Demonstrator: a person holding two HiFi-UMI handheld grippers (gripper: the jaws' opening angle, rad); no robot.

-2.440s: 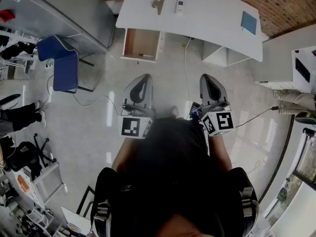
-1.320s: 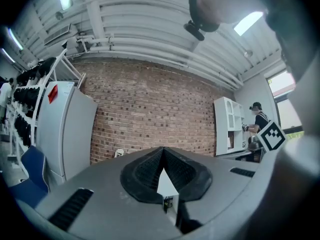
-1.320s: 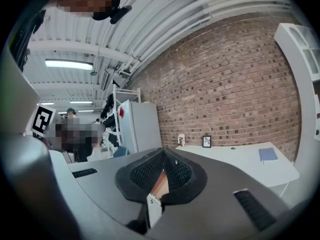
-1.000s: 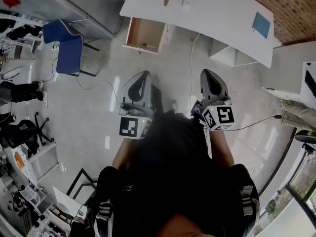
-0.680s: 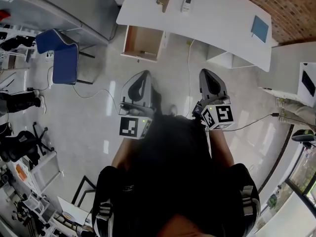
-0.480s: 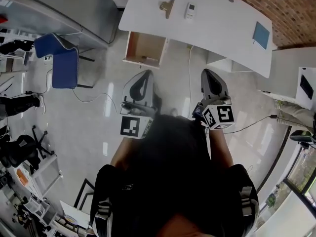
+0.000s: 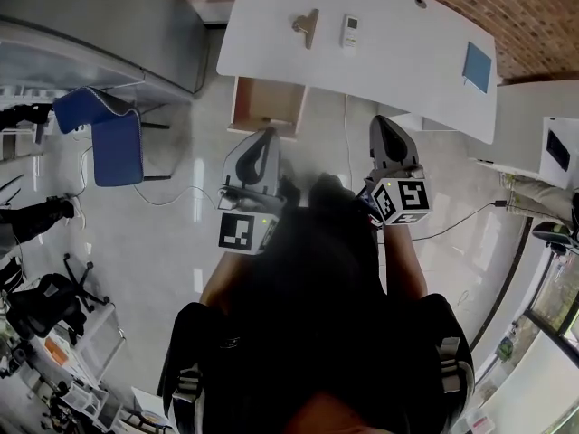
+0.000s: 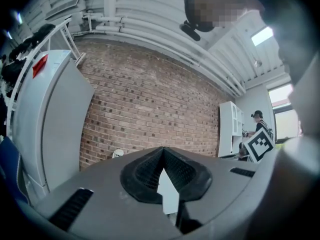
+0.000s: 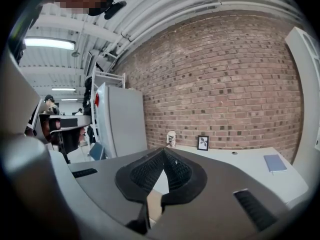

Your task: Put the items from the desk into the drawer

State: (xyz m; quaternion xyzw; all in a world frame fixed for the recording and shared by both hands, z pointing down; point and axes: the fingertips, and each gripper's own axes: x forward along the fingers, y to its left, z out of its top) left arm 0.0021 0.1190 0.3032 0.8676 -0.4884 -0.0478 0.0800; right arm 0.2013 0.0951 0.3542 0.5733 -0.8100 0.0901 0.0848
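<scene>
Seen from the head view, the white desk [image 7: 398, 48] carries a tan clip [image 7: 305, 25], a white remote [image 7: 350, 31] and a blue notebook [image 7: 476, 61]. Below its left part the wooden drawer [image 7: 265, 107] stands open. My left gripper [image 7: 265, 139] is over the floor just short of the drawer, shut and empty. My right gripper [image 7: 382, 125], also shut and empty, is level with it near the desk's front edge. In the right gripper view the jaws [image 9: 163, 152] meet in front of the desk [image 9: 235, 170] and notebook [image 9: 275, 162]. The left gripper [image 8: 162, 152] faces the brick wall.
A blue chair [image 7: 104, 132] and a grey cabinet [image 7: 99, 25] stand at the left. Cables [image 7: 172, 193] trail over the floor. A white cupboard [image 7: 534, 120] is at the right. A small picture frame [image 9: 203, 142] and a white figurine [image 9: 171, 138] sit at the desk's back.
The desk and the open drawer have drawn nearer in the head view as the person walks towards them. Both grippers stay shut and side by side.
</scene>
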